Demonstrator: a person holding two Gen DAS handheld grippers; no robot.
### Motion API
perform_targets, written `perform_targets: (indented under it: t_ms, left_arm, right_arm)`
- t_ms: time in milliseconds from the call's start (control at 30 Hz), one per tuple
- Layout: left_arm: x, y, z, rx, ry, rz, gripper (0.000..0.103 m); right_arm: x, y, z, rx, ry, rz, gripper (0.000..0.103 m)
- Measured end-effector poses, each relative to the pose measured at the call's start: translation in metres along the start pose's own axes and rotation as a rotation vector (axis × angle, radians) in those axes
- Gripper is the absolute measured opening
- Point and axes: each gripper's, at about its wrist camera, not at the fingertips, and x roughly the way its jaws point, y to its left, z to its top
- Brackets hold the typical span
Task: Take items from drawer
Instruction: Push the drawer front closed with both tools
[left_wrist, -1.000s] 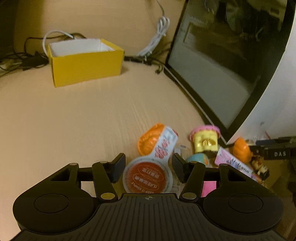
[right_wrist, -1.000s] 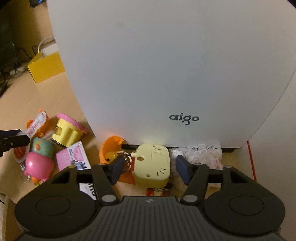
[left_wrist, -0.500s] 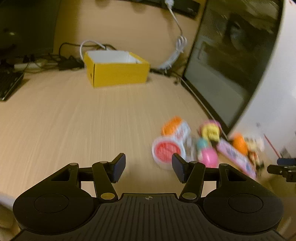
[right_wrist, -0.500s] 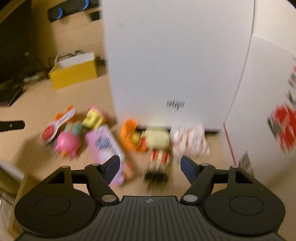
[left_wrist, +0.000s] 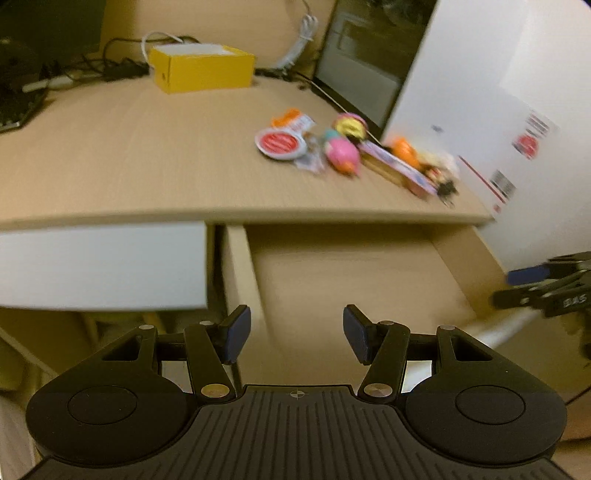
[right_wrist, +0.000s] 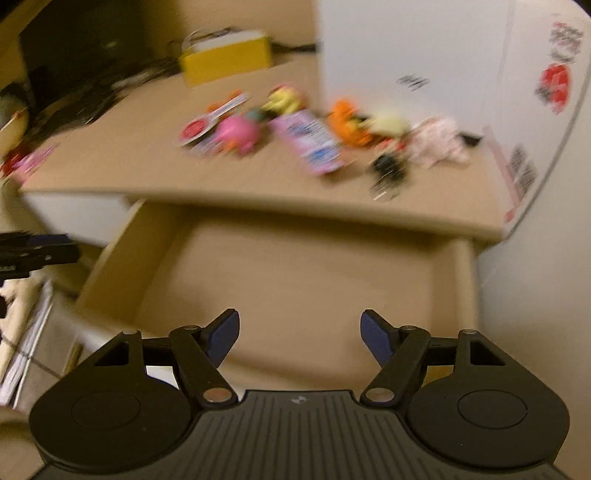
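the pulled-out pale wooden drawer (right_wrist: 295, 280) sits open under the edge of the light wood desk top (left_wrist: 110, 155), and as far as both views show, its floor is bare; the near part lies hidden behind the gripper bodies. the items taken out lie in a row on the desk beside the large white carton (right_wrist: 424, 44): a round red-and-white lidded cup (left_wrist: 280, 143), a pink egg-shaped toy (left_wrist: 345, 155), a flat pink printed packet (right_wrist: 314, 142), an orange toy (right_wrist: 345, 123) and a pale yellow block (right_wrist: 389, 123). blur hides finer detail.

the left gripper (left_wrist: 296, 334) hangs over the drawer's left wall, claw spread, nothing between the pads. the right gripper (right_wrist: 298, 336) hangs over the drawer's middle, claw spread wider, also empty.

procedure, judged from this state:
1. check the hidden near part of the drawer before declaring it cleared.
2. if an item remains, lower one spread claw straight over it, keeping clear of the drawer walls.
3. keep the two grippers apart; they work in one narrow box.
4. place any further item at a free spot on the desk, not on the row.

a yellow cardboard box (left_wrist: 203, 68) stands well behind the row.
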Motion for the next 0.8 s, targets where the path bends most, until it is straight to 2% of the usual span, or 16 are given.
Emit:
perform_targets:
  t_ms: [200,333,400,567,633,733,800]
  left_arm:
    - [-0.009,-0.024,-0.030,-0.001,0.034,-0.065,0.060]
    - [-0.010,-0.038,-0.046,-0.001,0.062,-0.095,0.060]
    - [-0.009,-0.045,-0.052,0.003,0.074,-0.093,0.060]
    - [-0.006,-0.058,-0.066,-0.005,0.055,-0.047,0.060]
    - [-0.003,-0.061,-0.069,-0.017,0.045,-0.012,0.060]
    - [0.005,-0.064,-0.070,-0.026,0.031,0.033,0.059]
    - [0.014,-0.066,-0.069,-0.026,0.054,0.035,0.059]
  right_arm:
    - [0.006,0.035,-0.033,-0.032,0.100,0.087,0.070]
    - [0.005,0.052,-0.050,-0.094,0.102,0.102,0.070]
    - [0.003,0.057,-0.054,-0.120,0.096,0.100,0.070]
    - [0.002,0.054,-0.067,-0.079,0.100,0.147,0.070]
    - [0.004,0.054,-0.075,-0.077,0.104,0.125,0.070]
    - [0.010,0.052,-0.090,-0.050,0.094,-0.008,0.064]
    - [0.012,0.044,-0.097,-0.009,0.066,-0.085,0.059]
